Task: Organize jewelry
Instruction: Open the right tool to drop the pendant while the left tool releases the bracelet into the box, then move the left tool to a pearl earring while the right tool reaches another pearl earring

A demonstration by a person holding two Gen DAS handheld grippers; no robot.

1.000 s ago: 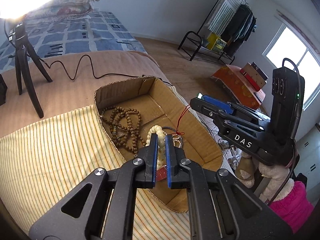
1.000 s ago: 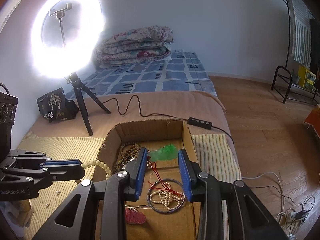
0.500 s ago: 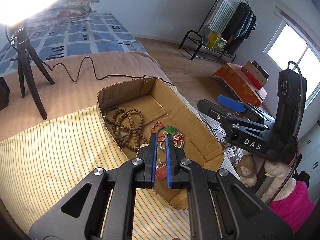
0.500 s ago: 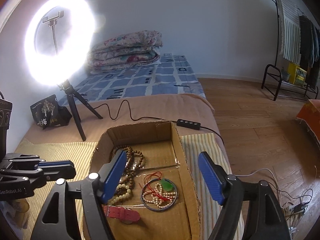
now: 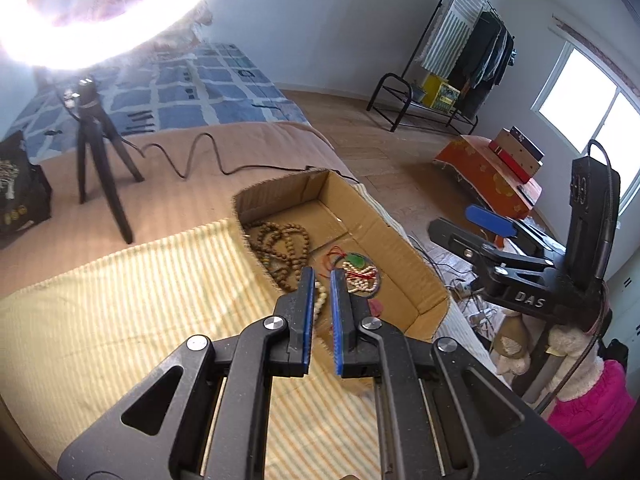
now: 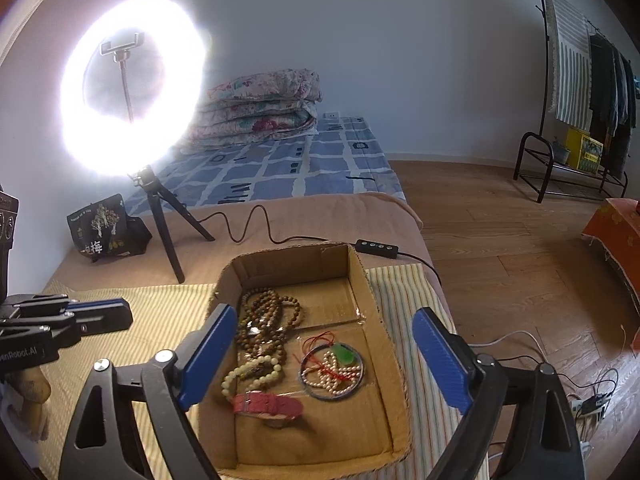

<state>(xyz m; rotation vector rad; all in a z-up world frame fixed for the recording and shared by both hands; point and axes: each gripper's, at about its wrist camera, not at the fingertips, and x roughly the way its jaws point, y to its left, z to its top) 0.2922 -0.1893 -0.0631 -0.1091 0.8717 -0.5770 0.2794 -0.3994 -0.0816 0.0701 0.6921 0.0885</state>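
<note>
In the cardboard box (image 6: 372,292), tangled bead jewelry (image 6: 266,320).

One cardboard box (image 6: 362,276) holds five pieces of jewelry: one brown wooden bead strand (image 6: 266,318) at 11 o'clock, one cream bead bracelet (image 6: 250,374) at 8 o'clock, one red watch strap (image 6: 267,405) at 6 o'clock, one thin bangle (image 6: 362,364) at 3 o'clock ringing one pearl strand (image 6: 334,372) with one green pendant (image 6: 344,354).

Matt cardboard box (image 6: 368,292) (frayed rim), wooden beads (image 6: 264,320), ribbed striped cloth (image 5: 120,312)
</note>
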